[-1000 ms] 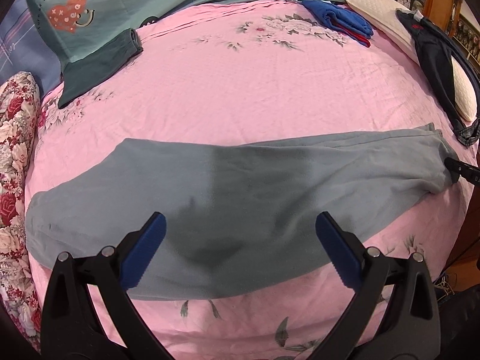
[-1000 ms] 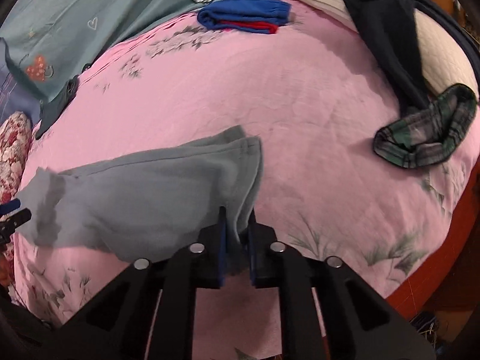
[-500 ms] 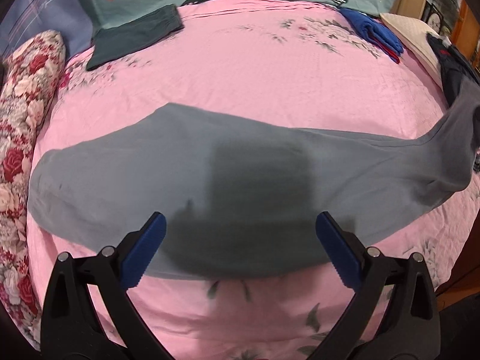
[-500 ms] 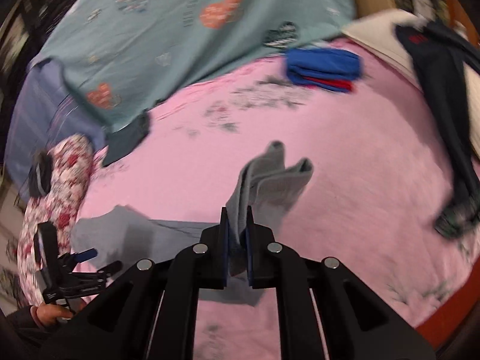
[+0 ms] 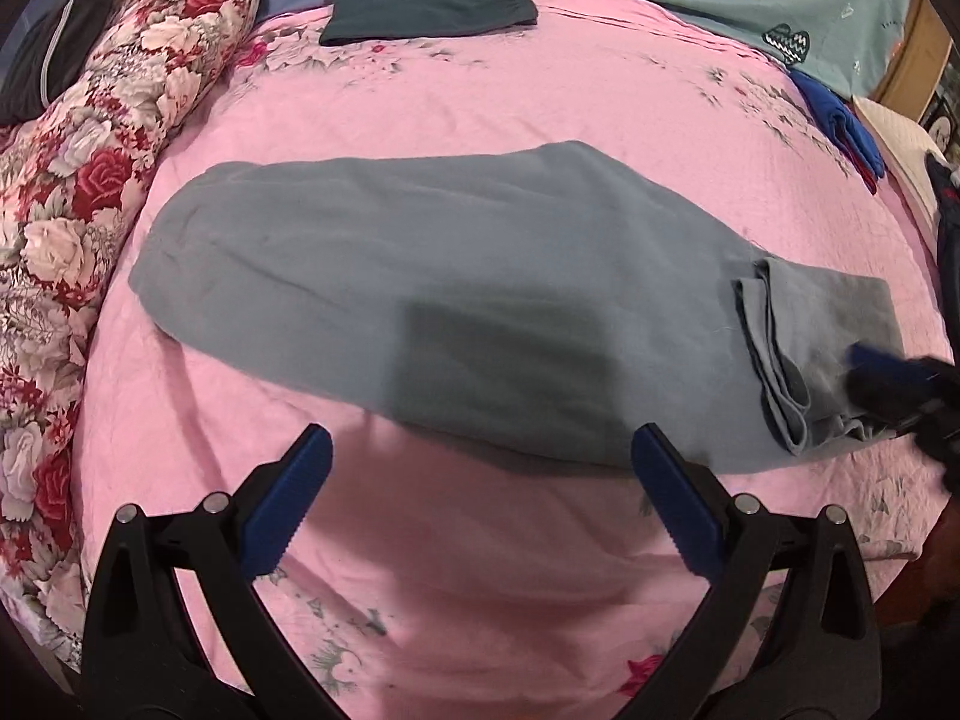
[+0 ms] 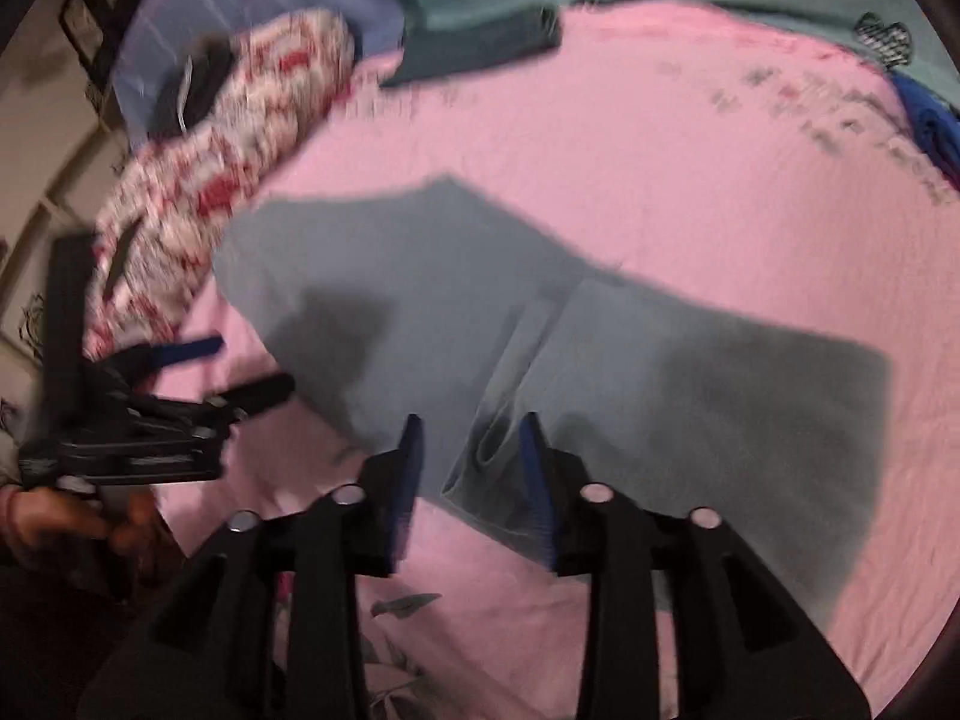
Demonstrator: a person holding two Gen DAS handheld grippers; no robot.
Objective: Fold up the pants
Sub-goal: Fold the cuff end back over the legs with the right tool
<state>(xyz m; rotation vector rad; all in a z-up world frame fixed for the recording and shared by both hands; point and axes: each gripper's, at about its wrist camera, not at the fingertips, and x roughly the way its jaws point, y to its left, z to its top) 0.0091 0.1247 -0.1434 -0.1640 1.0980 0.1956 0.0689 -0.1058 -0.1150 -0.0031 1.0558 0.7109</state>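
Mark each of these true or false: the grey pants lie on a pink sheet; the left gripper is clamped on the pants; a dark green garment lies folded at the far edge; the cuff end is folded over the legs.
1. The grey pants lie on a pink sheet. True.
2. The left gripper is clamped on the pants. False: it is open, holding nothing.
3. A dark green garment lies folded at the far edge. True.
4. The cuff end is folded over the legs. True; the right gripper is opening around it.

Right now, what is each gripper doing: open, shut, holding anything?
Left gripper: open, holding nothing, above the pink sheet.
Right gripper: jaws opening, letting go of the folded-over leg end of the grey pants.
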